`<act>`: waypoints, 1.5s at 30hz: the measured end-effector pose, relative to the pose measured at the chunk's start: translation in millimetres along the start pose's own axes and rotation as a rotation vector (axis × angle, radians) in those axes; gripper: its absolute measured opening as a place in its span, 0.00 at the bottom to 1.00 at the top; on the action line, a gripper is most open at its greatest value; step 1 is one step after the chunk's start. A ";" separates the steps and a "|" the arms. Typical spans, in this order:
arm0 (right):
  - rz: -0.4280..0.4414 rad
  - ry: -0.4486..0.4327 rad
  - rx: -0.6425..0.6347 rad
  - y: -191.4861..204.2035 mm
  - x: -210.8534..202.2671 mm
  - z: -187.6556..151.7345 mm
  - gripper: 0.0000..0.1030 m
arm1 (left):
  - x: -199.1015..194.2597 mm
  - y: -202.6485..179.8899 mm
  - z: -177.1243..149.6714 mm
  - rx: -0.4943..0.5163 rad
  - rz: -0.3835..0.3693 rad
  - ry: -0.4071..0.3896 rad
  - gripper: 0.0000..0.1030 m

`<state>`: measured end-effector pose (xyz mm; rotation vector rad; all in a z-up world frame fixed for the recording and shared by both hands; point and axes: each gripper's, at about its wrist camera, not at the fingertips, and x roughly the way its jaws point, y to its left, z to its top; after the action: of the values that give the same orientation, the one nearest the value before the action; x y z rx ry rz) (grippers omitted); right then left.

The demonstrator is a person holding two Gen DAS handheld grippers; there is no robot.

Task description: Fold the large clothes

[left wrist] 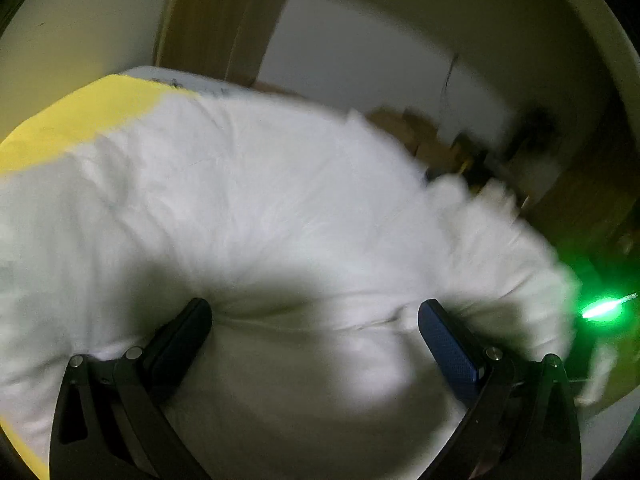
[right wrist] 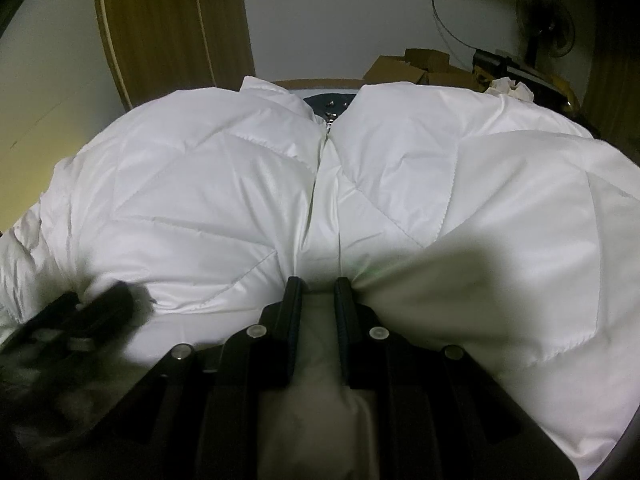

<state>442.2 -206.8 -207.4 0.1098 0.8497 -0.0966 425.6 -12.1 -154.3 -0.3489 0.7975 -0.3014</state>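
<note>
A white quilted puffer jacket (right wrist: 200,184) lies spread out front side up, its zipper (right wrist: 320,184) running down the middle to a dark collar lining at the far end. My right gripper (right wrist: 319,288) is shut on the jacket's near hem right at the zipper line, with white fabric bunched between its fingers. In the left wrist view the jacket (left wrist: 260,200) is blurred. My left gripper (left wrist: 314,312) stands wide open over it, fabric bulging between the spread fingers without being pinched. The left gripper (right wrist: 100,308) also shows as a dark blur at the jacket's left side.
A yellow surface (left wrist: 72,128) lies under the jacket. Behind it are a wooden door (right wrist: 172,28), cardboard boxes (right wrist: 408,66), a fan (right wrist: 546,28) and a pale wall. A green light (left wrist: 604,308) glows at the right edge.
</note>
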 end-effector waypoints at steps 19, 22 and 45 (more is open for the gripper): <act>0.006 -0.003 0.104 -1.1 -47.6 56.2 0.18 | -249.2 70.1 1.5 -0.069 0.090 -0.311 1.00; -0.027 0.023 0.079 8.0 -13.7 51.2 0.18 | -261.4 75.7 -4.2 -0.066 0.113 -0.325 1.00; -0.066 0.078 -0.080 18.7 -23.3 -24.2 0.18 | -263.9 104.1 -28.5 -0.147 0.082 -0.264 1.00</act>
<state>411.4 -184.1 -204.6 0.0103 0.9346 -0.1206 243.6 179.2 -46.8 -0.4824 0.5730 -0.1158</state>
